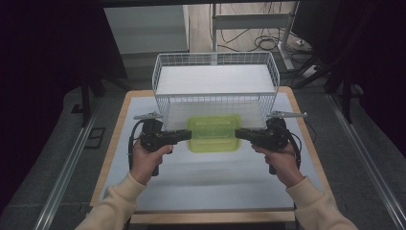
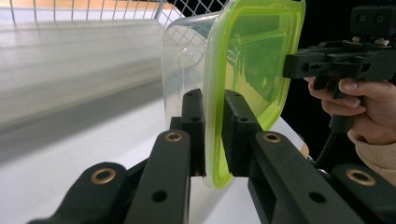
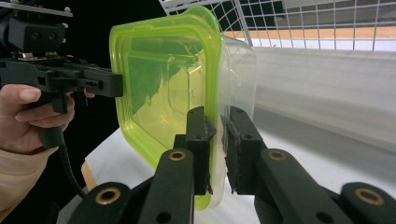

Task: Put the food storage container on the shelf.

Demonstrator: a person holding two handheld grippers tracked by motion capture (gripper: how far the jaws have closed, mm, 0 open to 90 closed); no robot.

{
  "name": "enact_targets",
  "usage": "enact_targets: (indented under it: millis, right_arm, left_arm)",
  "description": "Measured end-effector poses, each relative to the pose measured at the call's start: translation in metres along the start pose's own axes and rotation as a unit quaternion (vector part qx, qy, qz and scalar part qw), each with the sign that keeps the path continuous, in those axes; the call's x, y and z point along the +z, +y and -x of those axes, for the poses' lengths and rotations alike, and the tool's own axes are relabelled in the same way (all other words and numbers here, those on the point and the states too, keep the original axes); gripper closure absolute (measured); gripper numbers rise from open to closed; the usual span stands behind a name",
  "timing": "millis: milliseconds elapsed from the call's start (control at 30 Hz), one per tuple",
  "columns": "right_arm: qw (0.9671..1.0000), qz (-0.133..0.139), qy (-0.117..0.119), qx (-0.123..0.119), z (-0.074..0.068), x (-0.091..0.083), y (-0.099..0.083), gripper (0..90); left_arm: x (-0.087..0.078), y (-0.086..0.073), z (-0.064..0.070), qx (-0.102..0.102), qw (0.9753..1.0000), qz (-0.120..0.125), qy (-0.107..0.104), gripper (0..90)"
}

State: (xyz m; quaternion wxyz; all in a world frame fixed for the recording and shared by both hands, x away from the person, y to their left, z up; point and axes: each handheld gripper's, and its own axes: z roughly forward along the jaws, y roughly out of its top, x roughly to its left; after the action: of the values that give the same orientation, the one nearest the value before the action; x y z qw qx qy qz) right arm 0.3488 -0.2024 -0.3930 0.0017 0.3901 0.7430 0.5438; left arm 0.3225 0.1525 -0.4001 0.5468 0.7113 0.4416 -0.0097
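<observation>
The food container [image 1: 214,133], a clear tub with a lime-green lid [image 2: 243,60], sits between your two grippers over the middle of the worktop [image 1: 206,179], just in front of the wire basket [image 1: 215,81]. Nearest you, your forearms in cream sleeves [image 1: 119,201] come in from six o'clock. Your left hand [image 1: 146,160] holds the left gripper [image 1: 187,135] at about nine o'clock of the container, pointing toward three o'clock. Its jaws are nearly closed on the container's left rim: in the left gripper view one pad presses the clear wall and the other the green lid, with the rim pinched between them. Your right hand [image 1: 282,160] holds the right gripper [image 1: 238,133] at three o'clock of the container, pointing toward nine o'clock. Its jaws are likewise drawn in tight on the right rim, with the lid's edge and the tub wall caught between the pads in the right gripper view. In the gripper views the container stands clear of the white surface, its lid facing you. Beyond it, at twelve o'clock, the white wire basket rests on the far part of the worktop. Its near wall is close behind the container; whether they touch you cannot tell. Past the basket, cables [image 1: 258,40] lie on the floor.
</observation>
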Motion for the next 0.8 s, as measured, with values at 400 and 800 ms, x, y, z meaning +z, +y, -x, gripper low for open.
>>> enact_targets:
  millis: [400,800]
  right_arm:
    - [0.9999,0.012,-0.002,-0.010,-0.003,0.002,0.026,80.5]
    - [0.9996,0.019,-0.010,-0.016,-0.002,0.003,0.040,80.5]
  left_arm:
    - [-0.007,0.026,0.000,0.013,0.9998,0.010,0.006,80.4]
    - [-0.004,0.041,0.000,0.021,0.9996,0.012,0.016,80.3]
